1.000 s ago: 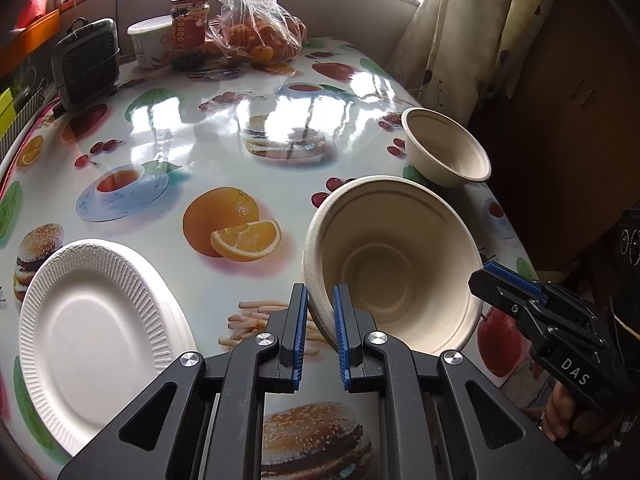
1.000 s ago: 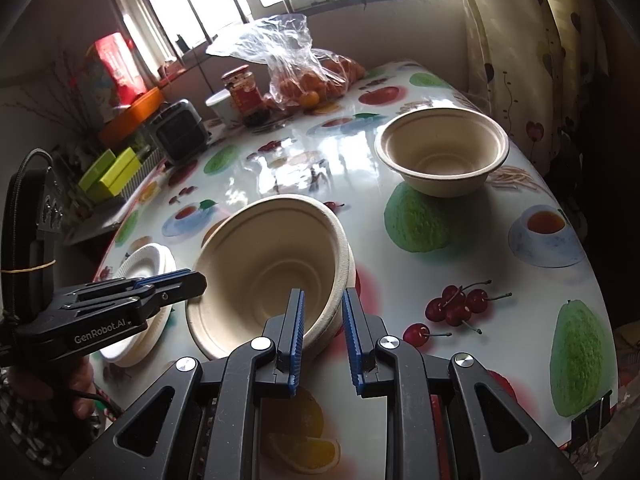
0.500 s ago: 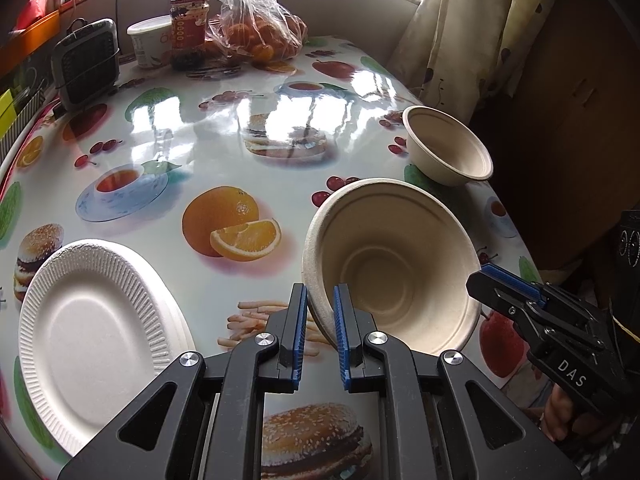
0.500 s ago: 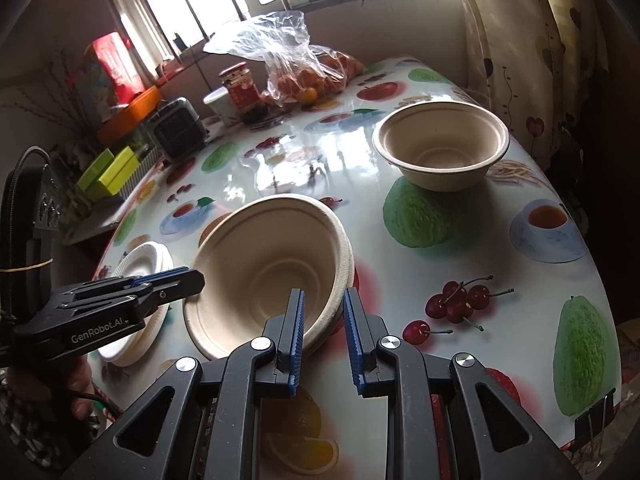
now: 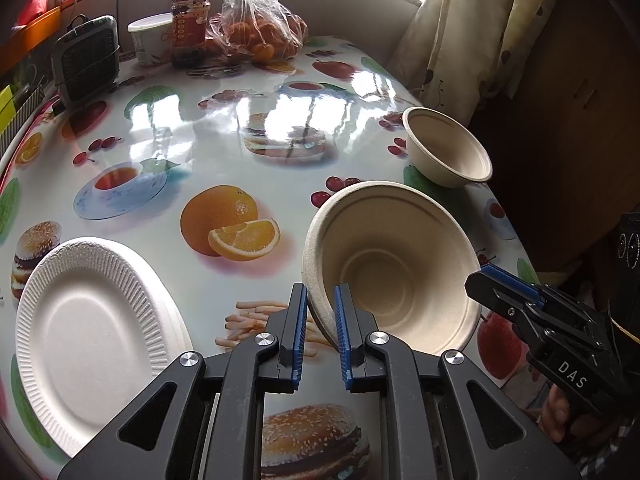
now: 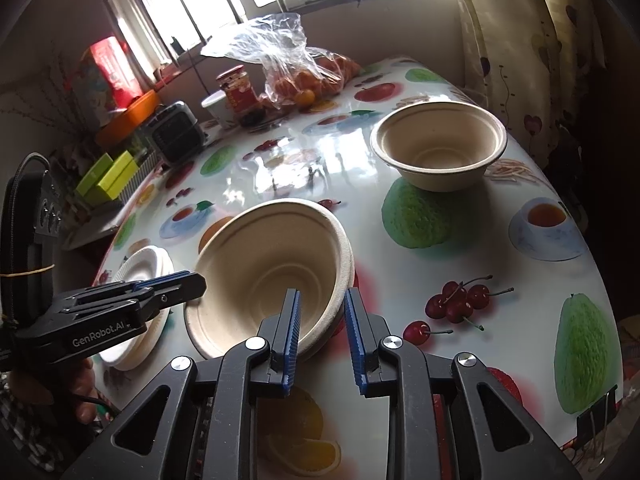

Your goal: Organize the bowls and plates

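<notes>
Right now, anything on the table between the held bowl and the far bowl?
No object. In the right wrist view, only printed tablecloth lies between the held bowl and the far bowl.

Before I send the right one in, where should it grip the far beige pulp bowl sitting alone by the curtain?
Pinch the far beige pulp bowl at its near rim, coming in over the table's edge: it sits upright, mouth open, with bare rim facing the right gripper.

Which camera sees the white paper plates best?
The left wrist view: the white paper plates fill its lower left, ribbed rim plain and nothing covering them. In the right wrist view the plates look small and the left gripper hides part of them.
</notes>
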### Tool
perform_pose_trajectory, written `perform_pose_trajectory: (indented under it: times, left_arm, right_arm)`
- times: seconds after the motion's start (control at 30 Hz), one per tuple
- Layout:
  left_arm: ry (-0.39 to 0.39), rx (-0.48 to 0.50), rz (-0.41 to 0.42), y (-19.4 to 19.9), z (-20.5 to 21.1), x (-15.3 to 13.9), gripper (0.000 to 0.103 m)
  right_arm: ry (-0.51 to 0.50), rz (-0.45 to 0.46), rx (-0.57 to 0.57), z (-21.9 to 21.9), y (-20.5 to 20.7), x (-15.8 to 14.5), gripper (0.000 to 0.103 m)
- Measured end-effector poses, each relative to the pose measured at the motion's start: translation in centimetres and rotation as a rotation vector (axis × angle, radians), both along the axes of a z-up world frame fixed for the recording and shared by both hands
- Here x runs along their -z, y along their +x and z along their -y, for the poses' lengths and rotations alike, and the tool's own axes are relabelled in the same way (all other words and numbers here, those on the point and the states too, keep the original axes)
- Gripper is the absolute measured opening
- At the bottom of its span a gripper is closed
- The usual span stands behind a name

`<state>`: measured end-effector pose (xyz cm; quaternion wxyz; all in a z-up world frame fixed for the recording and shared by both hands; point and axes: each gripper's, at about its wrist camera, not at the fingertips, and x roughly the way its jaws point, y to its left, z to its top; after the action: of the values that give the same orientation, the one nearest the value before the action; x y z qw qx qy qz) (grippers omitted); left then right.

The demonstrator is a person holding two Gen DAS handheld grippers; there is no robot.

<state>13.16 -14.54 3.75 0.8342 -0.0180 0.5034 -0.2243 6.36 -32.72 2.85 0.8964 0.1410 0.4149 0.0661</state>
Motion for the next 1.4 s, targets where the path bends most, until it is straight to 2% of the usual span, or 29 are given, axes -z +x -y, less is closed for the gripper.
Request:
perform_pose_trajectory:
  times: [0.4, 0.53, 0.87, 1.03, 1.4]
  left_arm:
    - [-0.002, 0.002, 0.0, 0.0, 0.1, 0.1, 0.016]
    - [-0.003, -0.001, 0.0, 0.0, 0.1, 0.0, 0.021]
    - [-0.01, -0.009, 0.004, 0.2, -0.1, -0.2, 0.025]
    - [-0.02, -0.022, 0.006, 0.6, -0.3, -0.3, 0.038]
    - [-0.014, -0.005, 0.034, 2.1, 1.0, -1.6, 0.038]
  right_arm:
    - [0.001, 0.0, 0.001, 0.0, 0.1, -0.1, 0.028]
    - [0.003, 0.0, 0.005, 0.0, 0.0, -0.1, 0.031]
    - [0.007, 0.005, 0.013, 0.4, 0.1, -0.3, 0.035]
    - [0.008, 0.016, 0.02, 0.5, 0.1, -0.5, 0.039]
    - [0.006, 0.022, 0.053, 1.9, 0.8, -0.9, 0.042]
